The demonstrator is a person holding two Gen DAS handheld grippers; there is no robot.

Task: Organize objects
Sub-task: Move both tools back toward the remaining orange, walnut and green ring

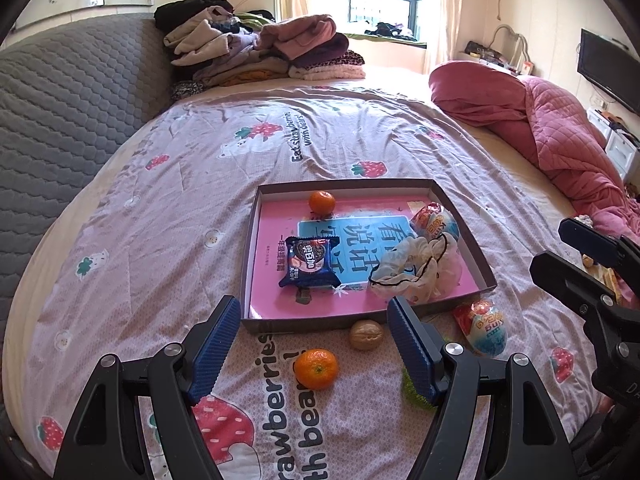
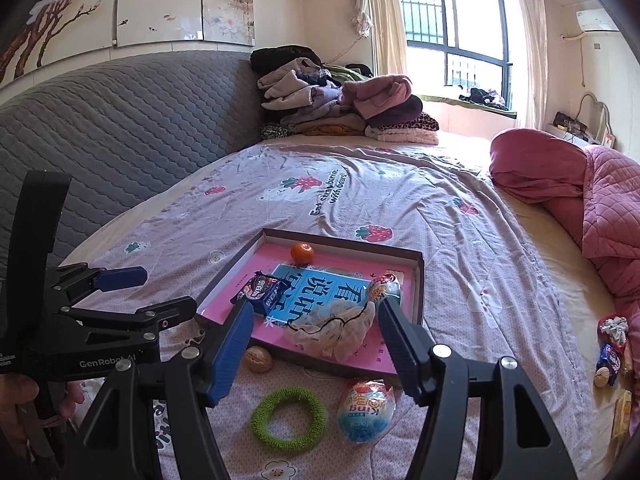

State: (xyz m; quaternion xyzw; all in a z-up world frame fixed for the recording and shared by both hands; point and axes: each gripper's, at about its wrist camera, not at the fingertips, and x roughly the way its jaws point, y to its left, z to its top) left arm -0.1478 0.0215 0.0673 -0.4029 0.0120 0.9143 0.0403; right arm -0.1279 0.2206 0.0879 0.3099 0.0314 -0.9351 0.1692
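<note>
Right wrist view: the right claw [image 2: 316,344] hangs released above the fuzzy green fabric ring [image 2: 289,419]; soft, light, I'd pinch its band.

Left gripper [image 1: 314,344] angled downward, blue-padded jaws wide apart, nothing between them, right gripper [image 2: 316,350] likewise tilted down, jaws spread and empty, each at the other's 3 and 9 o'clock, a hand [image 2: 16,400], probably the left, gripping its handle.
</note>
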